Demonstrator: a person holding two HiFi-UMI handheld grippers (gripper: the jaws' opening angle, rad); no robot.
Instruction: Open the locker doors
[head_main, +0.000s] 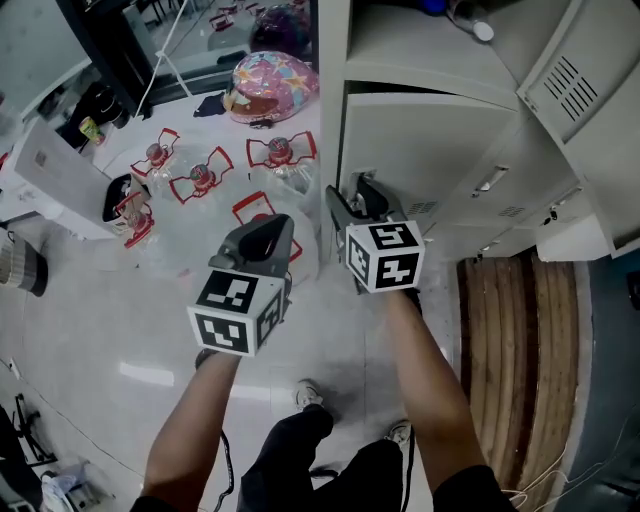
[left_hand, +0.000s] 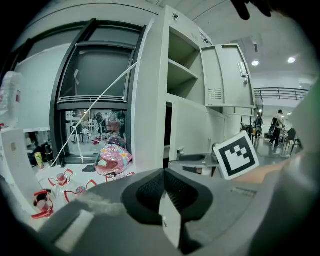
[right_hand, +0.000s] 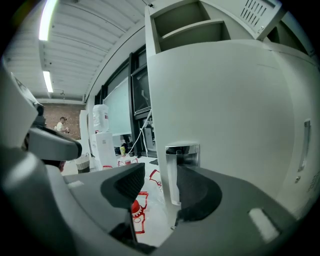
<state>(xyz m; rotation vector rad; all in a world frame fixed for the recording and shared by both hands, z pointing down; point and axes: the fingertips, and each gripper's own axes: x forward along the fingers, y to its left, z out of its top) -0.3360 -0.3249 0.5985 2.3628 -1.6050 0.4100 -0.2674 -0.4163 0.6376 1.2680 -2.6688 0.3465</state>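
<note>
A grey locker bank (head_main: 420, 60) stands ahead. Its top door (head_main: 590, 90) hangs wide open, seen too as the top door (left_hand: 227, 75) in the left gripper view. The door below (head_main: 430, 140) sits slightly ajar, with a dark gap along its left edge. My right gripper (head_main: 355, 195) is at that edge. Its jaws (right_hand: 157, 175) straddle the chrome latch (right_hand: 182, 150): the right pad lies against the door face and the left stands off with floor showing between. My left gripper (head_main: 270, 228) hangs lower left of the lockers, jaws together (left_hand: 167, 200), empty.
A pink helmet (head_main: 275, 85) and several bottles in red frames (head_main: 200, 180) lie on the floor left of the lockers. A white box (head_main: 60, 175) stands farther left. Wooden planks (head_main: 520, 330) lie at the lockers' foot. The person's shoes (head_main: 310, 395) are below.
</note>
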